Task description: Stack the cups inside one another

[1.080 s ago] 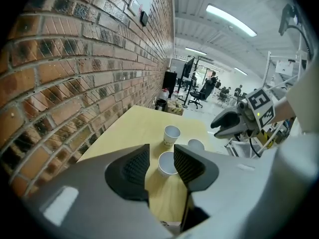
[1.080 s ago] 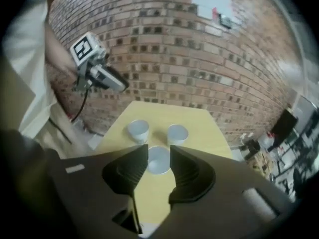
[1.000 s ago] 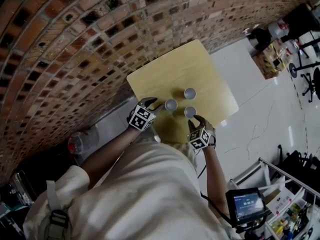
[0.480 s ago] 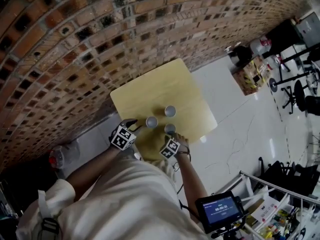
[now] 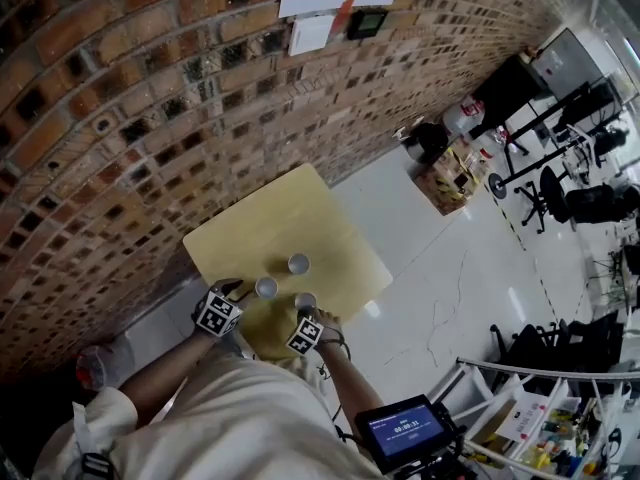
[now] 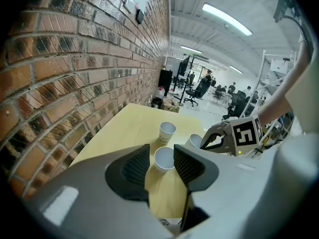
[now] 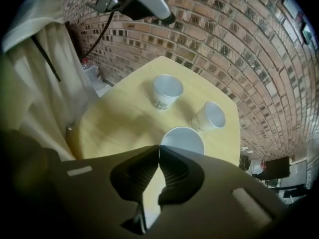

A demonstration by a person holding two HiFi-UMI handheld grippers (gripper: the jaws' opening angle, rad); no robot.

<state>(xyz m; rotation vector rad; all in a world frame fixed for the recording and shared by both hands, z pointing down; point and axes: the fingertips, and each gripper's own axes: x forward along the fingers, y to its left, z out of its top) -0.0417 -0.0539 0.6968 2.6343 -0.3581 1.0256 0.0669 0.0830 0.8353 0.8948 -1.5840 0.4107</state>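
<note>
Three white paper cups stand upright on the yellow table (image 5: 250,230). The right gripper (image 7: 159,148) points steeply down, its jaws shut on the near rim of the closest cup (image 7: 183,139); in the head view that cup (image 5: 305,299) sits just ahead of the right gripper (image 5: 305,314). The left gripper (image 6: 161,151) is open and aimed at the left cup (image 6: 163,159), which stands just beyond its tips, untouched. The far cup (image 6: 167,132) stands free behind. In the head view the left gripper (image 5: 236,290) sits beside the left cup (image 5: 266,287), with the far cup (image 5: 298,263) further back.
A brick wall (image 5: 150,88) runs along the table's far left side. White floor (image 5: 440,268) lies to the right, with a screen on a stand (image 5: 405,436) and shelving near the person. Boxes and chairs stand further off.
The right gripper has sunk onto the nearest cup and its jaws have gone from apart to shut on the rim. The left gripper has stayed put. The head view has swung.
</note>
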